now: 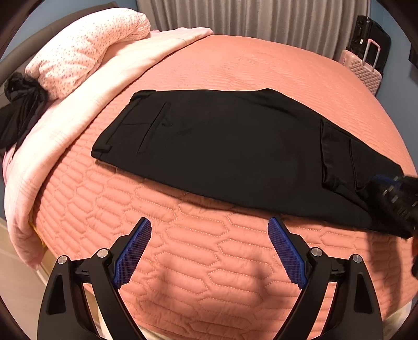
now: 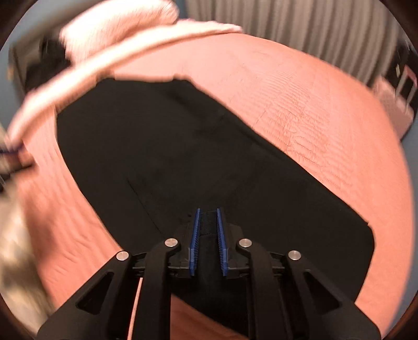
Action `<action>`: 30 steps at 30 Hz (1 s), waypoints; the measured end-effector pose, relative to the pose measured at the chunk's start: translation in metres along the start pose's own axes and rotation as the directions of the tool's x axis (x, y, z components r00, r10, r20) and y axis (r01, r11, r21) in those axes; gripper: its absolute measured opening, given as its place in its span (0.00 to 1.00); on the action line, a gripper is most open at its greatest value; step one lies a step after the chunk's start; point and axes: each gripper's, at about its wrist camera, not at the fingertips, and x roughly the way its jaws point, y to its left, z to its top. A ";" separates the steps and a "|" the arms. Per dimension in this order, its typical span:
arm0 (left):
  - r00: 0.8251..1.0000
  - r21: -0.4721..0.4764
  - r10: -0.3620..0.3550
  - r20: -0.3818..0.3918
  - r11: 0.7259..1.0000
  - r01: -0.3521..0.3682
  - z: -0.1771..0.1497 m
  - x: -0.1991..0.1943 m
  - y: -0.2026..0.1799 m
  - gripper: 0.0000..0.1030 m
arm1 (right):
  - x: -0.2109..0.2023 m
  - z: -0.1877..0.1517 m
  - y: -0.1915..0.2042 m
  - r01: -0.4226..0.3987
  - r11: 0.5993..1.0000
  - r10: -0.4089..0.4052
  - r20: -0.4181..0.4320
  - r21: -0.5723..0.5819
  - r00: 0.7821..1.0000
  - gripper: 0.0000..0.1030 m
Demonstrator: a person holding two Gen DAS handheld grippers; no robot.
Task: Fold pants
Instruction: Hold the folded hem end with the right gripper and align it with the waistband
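Observation:
Black pants (image 1: 222, 151) lie folded lengthwise on the salmon quilted bed (image 1: 183, 261), waistband with a back pocket at the left, legs running right. My left gripper (image 1: 209, 226) is open and empty, hovering over the quilt just in front of the pants' near edge. My right gripper (image 2: 208, 213) is shut on a fold of the black pants (image 2: 162, 162) at their leg end; it shows blurred at the right edge of the left wrist view (image 1: 394, 198). The right wrist view is motion-blurred.
A pale pink blanket (image 1: 86, 89) and a dotted pink pillow (image 1: 86, 41) lie along the bed's left side, with a black garment (image 1: 21, 104) beside them. A pink suitcase (image 1: 363, 70) stands at the far right by grey curtains (image 1: 248, 18).

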 end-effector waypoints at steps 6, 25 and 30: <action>1.000 0.020 0.013 0.015 1.000 -0.013 -0.001 -0.005 0.000 0.87 | -0.018 -0.028 0.010 0.023 0.999 -0.021 0.053 -0.045 0.998 0.73; 1.000 0.013 0.001 0.021 1.000 -0.001 0.005 -0.002 -0.001 0.87 | -0.036 0.034 -0.042 -0.257 0.923 0.196 0.226 0.285 0.954 0.09; 1.000 -0.013 0.010 0.011 1.000 -0.010 0.005 0.003 0.010 0.87 | 0.007 0.077 0.021 -0.200 0.974 0.182 0.165 0.103 0.969 0.09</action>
